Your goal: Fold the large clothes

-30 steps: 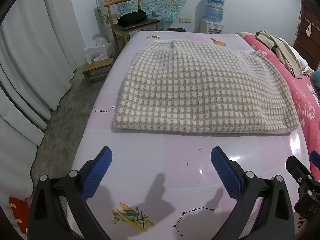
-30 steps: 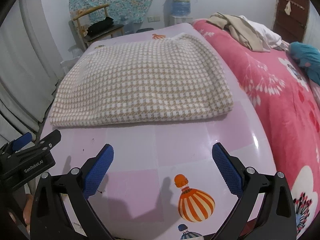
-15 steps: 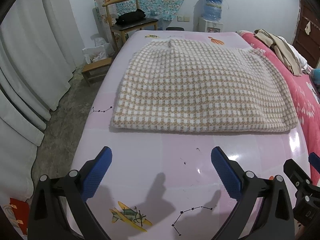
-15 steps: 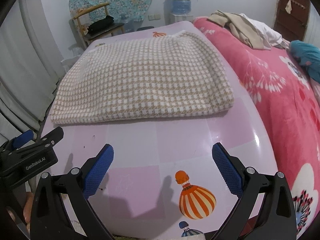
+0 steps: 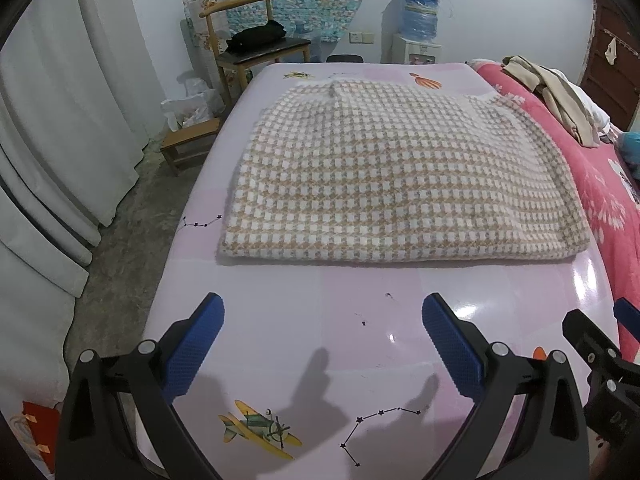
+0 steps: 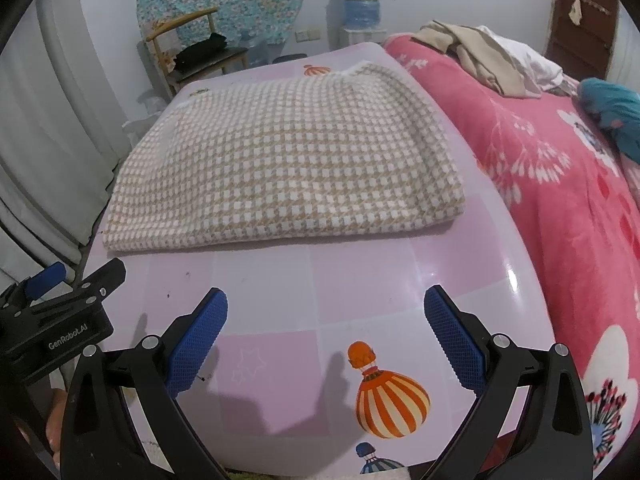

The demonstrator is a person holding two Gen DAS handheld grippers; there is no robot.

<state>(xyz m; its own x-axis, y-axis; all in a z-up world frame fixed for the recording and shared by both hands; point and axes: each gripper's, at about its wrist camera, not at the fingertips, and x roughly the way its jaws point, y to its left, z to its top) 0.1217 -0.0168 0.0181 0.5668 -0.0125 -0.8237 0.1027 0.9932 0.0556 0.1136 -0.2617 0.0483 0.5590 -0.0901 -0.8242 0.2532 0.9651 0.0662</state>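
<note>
A beige and white checked garment lies folded flat on the glossy pink table, its folded edge facing me. My left gripper hangs open over the bare near end of the table, well short of that edge, nothing between its blue pads. My right gripper is open too, above the balloon print, also short of the garment. Each gripper shows at the side of the other's view.
A bed with a pink flowered blanket runs along the table's right side, with loose clothes heaped on it. A wooden chair and a small stool stand at the far left. White curtains hang left.
Both grippers have drawn back slightly from the garment and stayed open. The garment has not moved.
</note>
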